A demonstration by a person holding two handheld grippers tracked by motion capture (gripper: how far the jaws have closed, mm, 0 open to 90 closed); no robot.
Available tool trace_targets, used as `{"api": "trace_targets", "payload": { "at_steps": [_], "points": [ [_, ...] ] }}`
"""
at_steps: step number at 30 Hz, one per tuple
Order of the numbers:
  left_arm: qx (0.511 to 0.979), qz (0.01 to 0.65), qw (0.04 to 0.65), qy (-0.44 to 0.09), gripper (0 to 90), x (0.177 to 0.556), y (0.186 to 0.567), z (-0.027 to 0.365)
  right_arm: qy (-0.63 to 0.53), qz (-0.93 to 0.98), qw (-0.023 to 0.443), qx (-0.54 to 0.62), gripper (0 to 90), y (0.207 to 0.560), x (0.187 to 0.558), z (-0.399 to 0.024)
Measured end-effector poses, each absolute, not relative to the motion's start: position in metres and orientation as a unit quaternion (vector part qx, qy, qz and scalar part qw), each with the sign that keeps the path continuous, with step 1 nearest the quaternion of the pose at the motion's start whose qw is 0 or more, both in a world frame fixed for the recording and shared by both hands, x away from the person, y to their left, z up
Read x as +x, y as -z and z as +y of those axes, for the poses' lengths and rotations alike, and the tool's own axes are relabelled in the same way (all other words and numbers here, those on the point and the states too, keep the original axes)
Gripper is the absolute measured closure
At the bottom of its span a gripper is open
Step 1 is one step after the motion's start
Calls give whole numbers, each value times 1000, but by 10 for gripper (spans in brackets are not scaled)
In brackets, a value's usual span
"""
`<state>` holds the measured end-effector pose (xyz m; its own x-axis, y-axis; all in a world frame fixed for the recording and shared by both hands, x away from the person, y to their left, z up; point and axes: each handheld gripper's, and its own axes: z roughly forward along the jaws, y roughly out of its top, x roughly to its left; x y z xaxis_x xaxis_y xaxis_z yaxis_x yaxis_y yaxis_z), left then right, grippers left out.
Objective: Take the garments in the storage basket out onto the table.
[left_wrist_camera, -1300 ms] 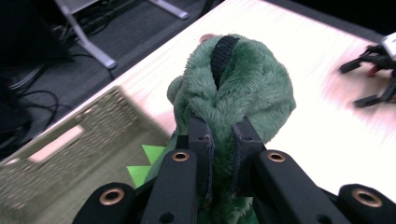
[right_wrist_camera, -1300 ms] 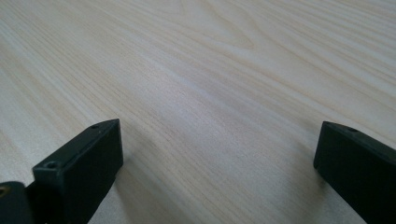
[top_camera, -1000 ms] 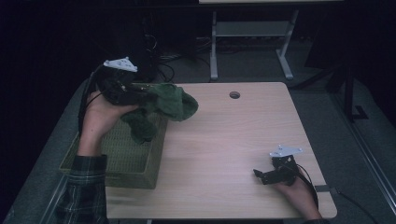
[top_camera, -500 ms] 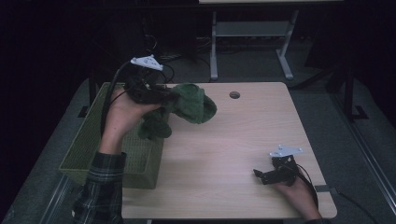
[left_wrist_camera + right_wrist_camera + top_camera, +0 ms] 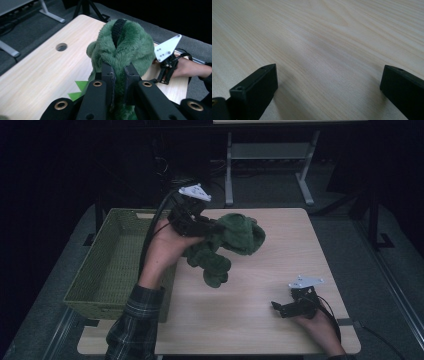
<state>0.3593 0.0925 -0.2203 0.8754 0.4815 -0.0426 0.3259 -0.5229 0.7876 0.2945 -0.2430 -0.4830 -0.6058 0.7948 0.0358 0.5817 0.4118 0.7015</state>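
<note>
Carrying a green plush toy (image 5: 227, 245) over the worktop (image 5: 260, 320), the left tool (image 5: 202, 225) pinches its fur. Next it likely needs lowering and release; the right tool (image 5: 280, 309) rests open.

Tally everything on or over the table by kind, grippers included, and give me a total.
Green plush toy: 1
Green woven basket: 1
Left gripper and right gripper: 2
Total: 4
</note>
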Motion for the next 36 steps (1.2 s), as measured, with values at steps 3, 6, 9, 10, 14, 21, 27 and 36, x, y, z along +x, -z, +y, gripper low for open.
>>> {"api": "trace_targets", "payload": {
  "at_steps": [3, 6, 9, 10, 14, 21, 27, 36],
  "points": [
    [871, 231, 425, -88, 823, 356, 230, 82, -348, 825, 153, 417, 11, 483, 294, -243],
    [872, 228, 426, -82, 823, 355, 243, 74, -348, 825, 153, 417, 10, 483, 294, -243],
    [872, 229, 426, -69, 823, 355, 258, 67, -348, 825, 153, 418, 10, 483, 294, -243],
    [872, 231, 427, -65, 823, 355, 264, 65, -348, 826, 153, 417, 10, 483, 294, -243],
    [871, 233, 432, -40, 824, 356, 285, 59, -348, 825, 153, 418, 10, 483, 294, -243],
    [871, 245, 426, -12, 823, 360, 325, 45, -348, 825, 151, 419, 11, 483, 294, -243],
    [881, 255, 399, 1, 822, 369, 366, 33, -347, 826, 152, 418, 10, 483, 294, -243],
    [891, 279, 357, 7, 814, 388, 421, 29, -347, 825, 152, 418, 10, 483, 294, -243]
  ]
}}
